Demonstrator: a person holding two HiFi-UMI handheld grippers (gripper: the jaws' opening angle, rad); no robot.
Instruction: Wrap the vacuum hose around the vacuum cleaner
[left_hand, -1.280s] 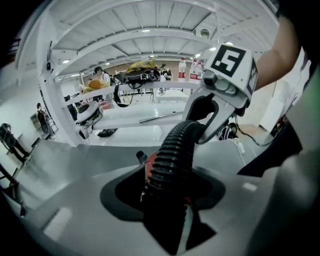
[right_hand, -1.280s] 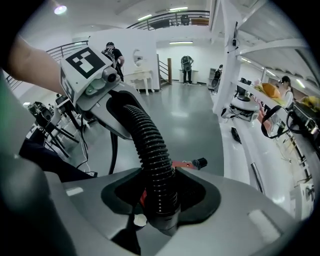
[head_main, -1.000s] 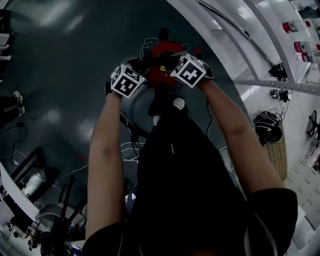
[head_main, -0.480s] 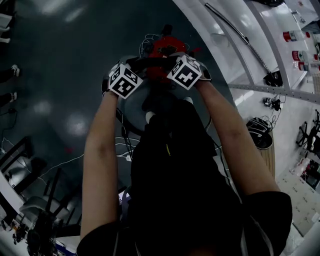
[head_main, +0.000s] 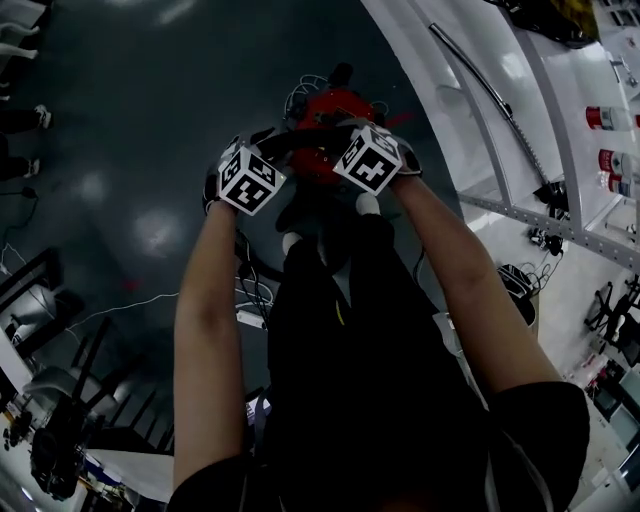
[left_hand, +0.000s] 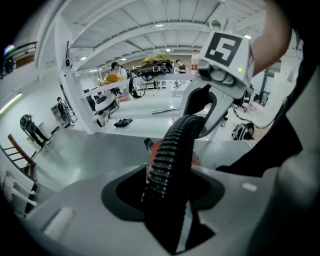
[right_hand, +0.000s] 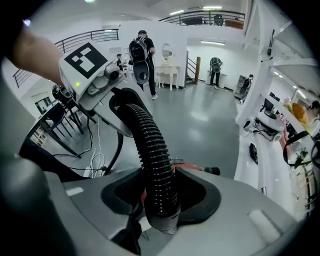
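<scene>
A black ribbed vacuum hose (head_main: 303, 141) spans between my two grippers, just above the red vacuum cleaner (head_main: 332, 104) on the dark floor. My left gripper (left_hand: 167, 197) is shut on one stretch of the hose (left_hand: 170, 152). Its jaws have just eased open a little, with the hose still between them. My right gripper (right_hand: 160, 202) is shut on the hose (right_hand: 150, 145) close to its smooth end cuff (right_hand: 162, 220). Each gripper view shows the other gripper at the far end of the hose, and red vacuum body (right_hand: 186, 165) shows behind the jaws.
White shelving (head_main: 520, 110) with a long metal wand (head_main: 480, 65) runs along the right. Cables and a power strip (head_main: 250, 315) lie on the floor by my legs. Chairs (head_main: 60, 420) stand at lower left. People (right_hand: 140, 55) are far off in the hall.
Both grippers have sunk slightly and rolled a little, still on the hose. The hose now shows as an arch between them over the vacuum.
</scene>
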